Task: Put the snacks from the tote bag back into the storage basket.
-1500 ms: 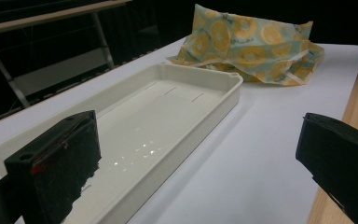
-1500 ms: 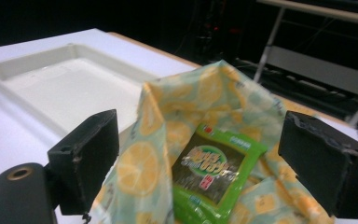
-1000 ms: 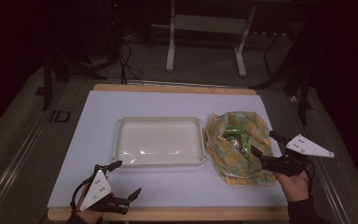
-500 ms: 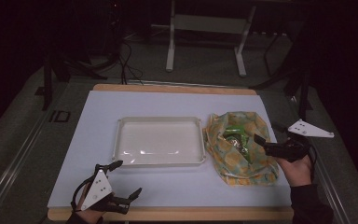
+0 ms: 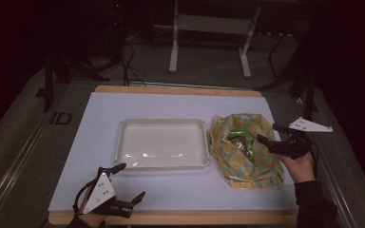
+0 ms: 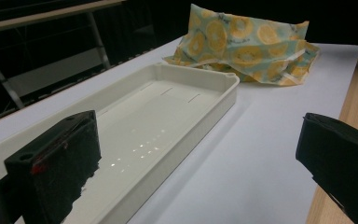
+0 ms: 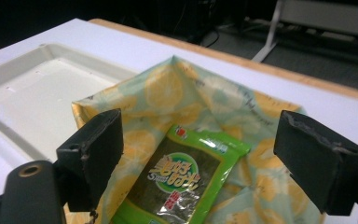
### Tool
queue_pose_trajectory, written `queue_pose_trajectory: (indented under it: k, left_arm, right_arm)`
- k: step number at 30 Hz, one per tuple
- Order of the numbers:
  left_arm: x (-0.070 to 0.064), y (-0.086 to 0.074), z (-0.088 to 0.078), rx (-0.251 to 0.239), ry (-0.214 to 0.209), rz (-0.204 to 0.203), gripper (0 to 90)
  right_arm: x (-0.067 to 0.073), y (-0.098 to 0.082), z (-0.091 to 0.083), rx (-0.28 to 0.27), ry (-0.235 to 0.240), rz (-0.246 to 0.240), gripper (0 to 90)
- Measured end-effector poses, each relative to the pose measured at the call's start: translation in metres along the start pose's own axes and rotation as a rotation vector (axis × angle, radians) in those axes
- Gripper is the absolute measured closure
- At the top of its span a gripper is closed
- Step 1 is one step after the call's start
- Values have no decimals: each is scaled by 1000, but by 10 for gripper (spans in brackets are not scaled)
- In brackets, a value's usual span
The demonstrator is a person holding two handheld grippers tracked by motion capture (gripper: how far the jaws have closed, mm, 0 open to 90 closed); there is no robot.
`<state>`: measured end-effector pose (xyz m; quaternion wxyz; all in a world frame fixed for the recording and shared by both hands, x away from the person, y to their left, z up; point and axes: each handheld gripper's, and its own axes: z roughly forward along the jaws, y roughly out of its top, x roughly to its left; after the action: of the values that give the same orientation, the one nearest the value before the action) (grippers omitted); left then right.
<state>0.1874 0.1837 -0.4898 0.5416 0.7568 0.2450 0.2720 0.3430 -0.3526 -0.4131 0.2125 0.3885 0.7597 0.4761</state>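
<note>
While over wrap (image 5: 247,156), right gripper (image 5: 269,134) open.

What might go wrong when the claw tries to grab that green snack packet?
The right gripper is open over the green snack packet, which lies in the lemon-print wrap. The jaws may pinch the loose wrap along with it. The shiny packet may also slip out. Lifting could drag the wrap against the white tray.

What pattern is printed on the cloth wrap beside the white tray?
Yellow-orange lemon slices on a pale green cloth wrap, clearest in the left gripper view.
</note>
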Motion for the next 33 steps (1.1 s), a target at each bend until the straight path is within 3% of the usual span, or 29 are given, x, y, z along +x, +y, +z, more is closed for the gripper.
queue_pose_trajectory:
  k: [5, 13, 19, 28, 33]
  left_arm:
    - [0, 0, 0, 2, 0, 1, 4]
    - [0, 0, 1, 3, -1, 1, 4]
    - [0, 0, 1, 5, -1, 4, 4]
    - [0, 0, 2, 7, -2, 9, 4]
    - [0, 0, 2, 10, -3, 15, 4]
  right_arm:
    - [-3, -3, 8, 36, 15, 25, 172]
    - [-6, -15, 28, 117, 48, 42, 277]
    - [-12, -25, 43, 160, 76, 82, 360]
    - [-23, -30, 55, 199, 74, 117, 373]
    - [-31, -39, 64, 239, 64, 160, 415]
